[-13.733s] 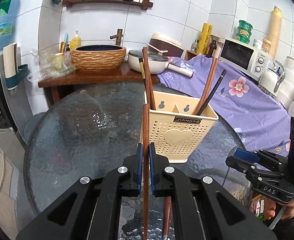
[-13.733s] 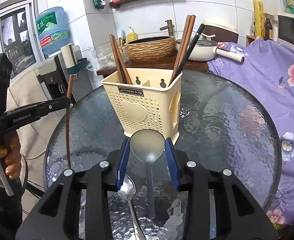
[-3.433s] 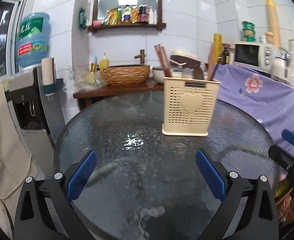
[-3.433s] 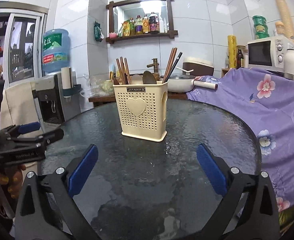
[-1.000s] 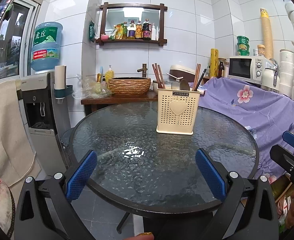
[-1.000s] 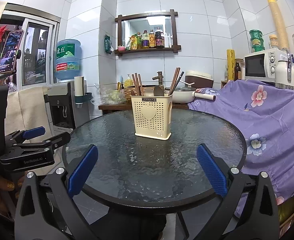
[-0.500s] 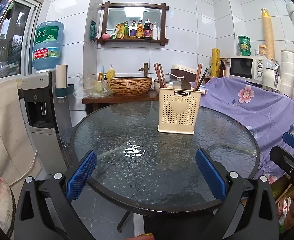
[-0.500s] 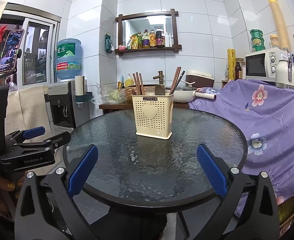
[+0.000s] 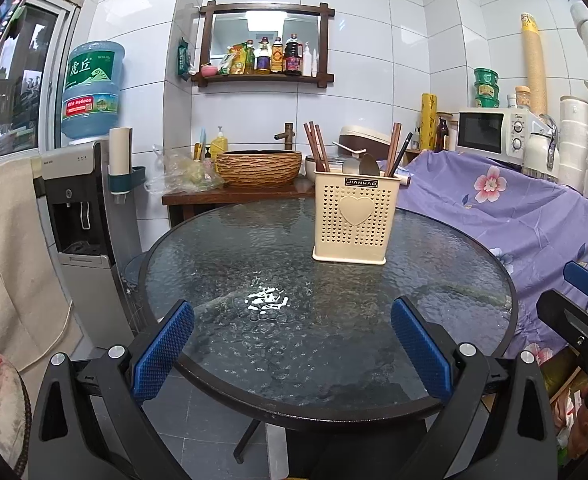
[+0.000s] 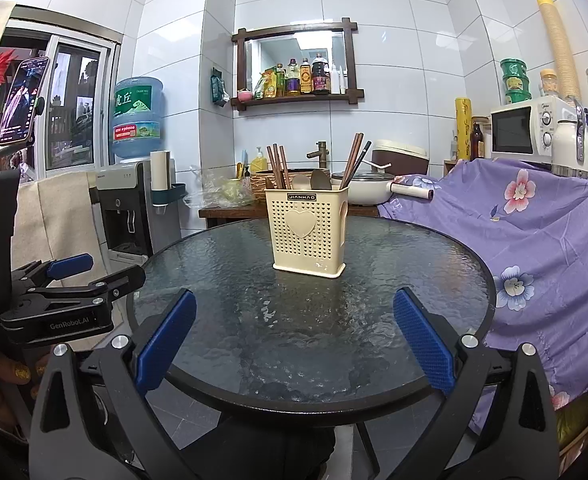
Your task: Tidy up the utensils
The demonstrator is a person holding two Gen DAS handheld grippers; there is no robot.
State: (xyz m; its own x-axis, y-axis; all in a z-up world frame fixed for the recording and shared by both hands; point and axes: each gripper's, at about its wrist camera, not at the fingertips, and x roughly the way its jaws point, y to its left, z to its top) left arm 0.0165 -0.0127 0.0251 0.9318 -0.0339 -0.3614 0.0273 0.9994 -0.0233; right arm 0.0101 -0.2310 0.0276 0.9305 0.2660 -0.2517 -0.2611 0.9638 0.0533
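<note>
On the far half of the round dark glass table (image 9: 213,264) stands the cream perforated plastic utensil holder with a heart on its front (image 9: 354,216), upright and well clear of the rim. Brown wooden chopsticks (image 9: 314,146) lean out of its left compartment, more chopsticks, one of them black (image 10: 354,160), lean from the right, and two grey spoon bowls (image 9: 361,165) show above the middle. No loose utensil lies on the glass in either view, so the sorting looks finished.

Near the table's front edge, the left hand-held gripper (image 9: 291,346) hangs with its blue-padded fingers (image 9: 161,346) spread wide and nothing between them. The right hand-held gripper (image 10: 294,334) is likewise wide apart and empty.

Little is left to spoil, yet the holder is tall and top-heavy with long sticks leaning outward; a careless reach or a knock against the table edge could tip it and spill the contents over the slick glass. Either gripper swung sideways could also strike the other, since they sit close together.
</note>
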